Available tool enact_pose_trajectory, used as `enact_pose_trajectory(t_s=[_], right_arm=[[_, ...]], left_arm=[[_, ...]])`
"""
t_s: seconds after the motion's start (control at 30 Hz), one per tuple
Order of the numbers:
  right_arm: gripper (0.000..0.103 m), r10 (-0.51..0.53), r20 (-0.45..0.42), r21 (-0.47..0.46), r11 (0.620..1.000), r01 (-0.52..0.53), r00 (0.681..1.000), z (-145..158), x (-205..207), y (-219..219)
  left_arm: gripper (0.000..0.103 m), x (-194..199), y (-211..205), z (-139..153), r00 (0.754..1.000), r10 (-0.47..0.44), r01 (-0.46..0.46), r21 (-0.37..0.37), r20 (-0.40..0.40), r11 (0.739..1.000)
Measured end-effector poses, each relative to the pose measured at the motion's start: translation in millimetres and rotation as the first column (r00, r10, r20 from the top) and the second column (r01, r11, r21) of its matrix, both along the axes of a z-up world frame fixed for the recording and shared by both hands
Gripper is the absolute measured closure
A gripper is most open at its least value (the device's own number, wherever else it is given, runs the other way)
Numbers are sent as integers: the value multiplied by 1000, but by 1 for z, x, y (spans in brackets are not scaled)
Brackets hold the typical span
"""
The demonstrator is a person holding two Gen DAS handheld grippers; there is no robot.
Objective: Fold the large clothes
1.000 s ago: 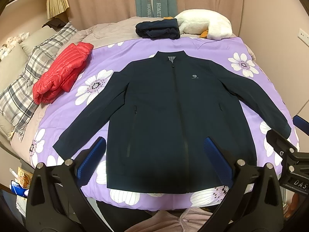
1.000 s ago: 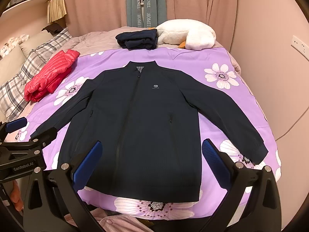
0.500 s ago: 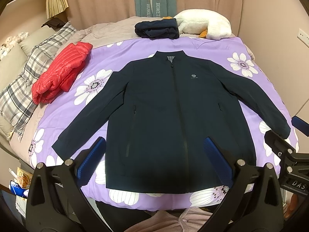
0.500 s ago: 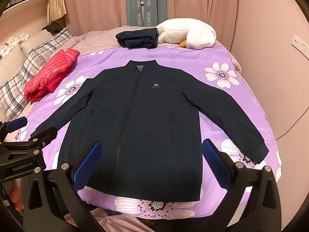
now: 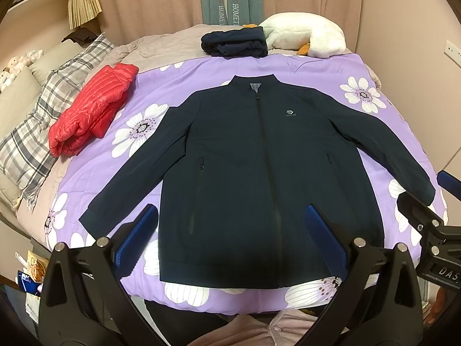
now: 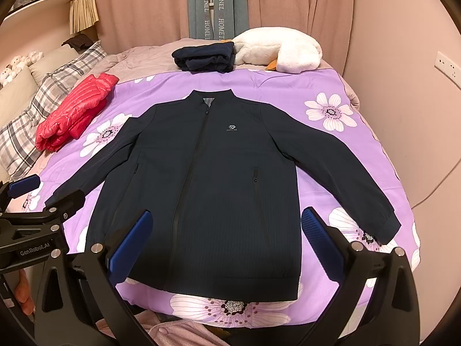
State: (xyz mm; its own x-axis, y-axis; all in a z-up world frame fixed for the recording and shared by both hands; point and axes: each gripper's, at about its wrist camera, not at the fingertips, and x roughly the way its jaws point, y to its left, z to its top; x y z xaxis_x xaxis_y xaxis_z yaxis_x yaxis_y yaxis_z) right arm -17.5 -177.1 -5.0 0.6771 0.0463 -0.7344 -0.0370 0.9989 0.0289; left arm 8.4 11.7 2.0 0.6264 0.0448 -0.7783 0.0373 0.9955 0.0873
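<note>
Since the earlier frames, nothing on the bed has moved; only our two viewpoints have drifted slightly. We hold the left gripper point(image 5: 230, 230) above the hem at lower centre of the left wrist view, fingers spread wide and pinching nothing. The right gripper point(image 6: 226, 236) hangs likewise in its own view, fingers spread and empty. The navy zip jacket point(image 5: 259, 173) lies flat, front up and zipped, sleeves angled outward, at the centre of the purple floral blanket point(image 5: 178, 77). A folded red down jacket point(image 5: 92, 106) sits at left. A folded navy garment point(image 5: 234, 41) touches the white plush goose point(image 5: 308, 36) at top.
</note>
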Motion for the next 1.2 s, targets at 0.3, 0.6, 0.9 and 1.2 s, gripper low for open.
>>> enact_pose_trajectory(t_s=[0.3, 0.6, 0.9, 1.2], right_arm=[[1, 0, -7, 0, 1000, 0, 1000, -2, 1, 0], [1, 1, -9, -1, 1000, -1, 1000, -2, 2, 1], [1, 4, -10, -4, 1000, -4, 1000, 0, 2, 3], [1, 4, -13, -6, 1000, -4, 1000, 0, 3, 3]], left_arm=[[2, 0, -2, -2, 1000, 0, 0, 3, 2, 1000], [2, 1, -1, -3, 1000, 2, -2, 2, -2, 1000], [2, 1, -1, -3, 1000, 0, 0, 2, -1, 1000], [2, 0, 1, -6, 1000, 1, -1, -1, -3, 1000]])
